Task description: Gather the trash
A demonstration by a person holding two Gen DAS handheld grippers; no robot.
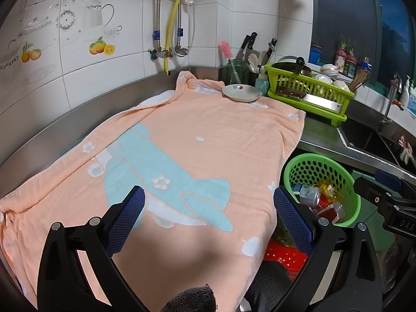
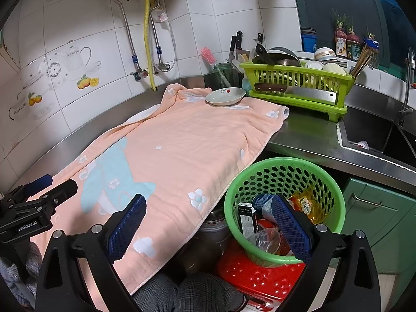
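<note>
Hovering: two open grippers [image 1: 209, 218] [image 2: 208, 221], one basket [image 2: 284, 176], one plate [image 2: 225, 96].

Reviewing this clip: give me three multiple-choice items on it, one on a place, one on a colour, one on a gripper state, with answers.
1. Where is the plate?
A. on the towel's far end
B. in the basket
C. in the sink

2. What colour is the basket holding the trash?
A. red
B. green
C. blue

3. How is the right gripper?
A. shut on a can
B. shut, empty
C. open, empty

Answers: 1 A, it rests on the towel near the dish rack. 2 B, its perforated wall is green. 3 C, the fingers stand apart with nothing between them.
</note>
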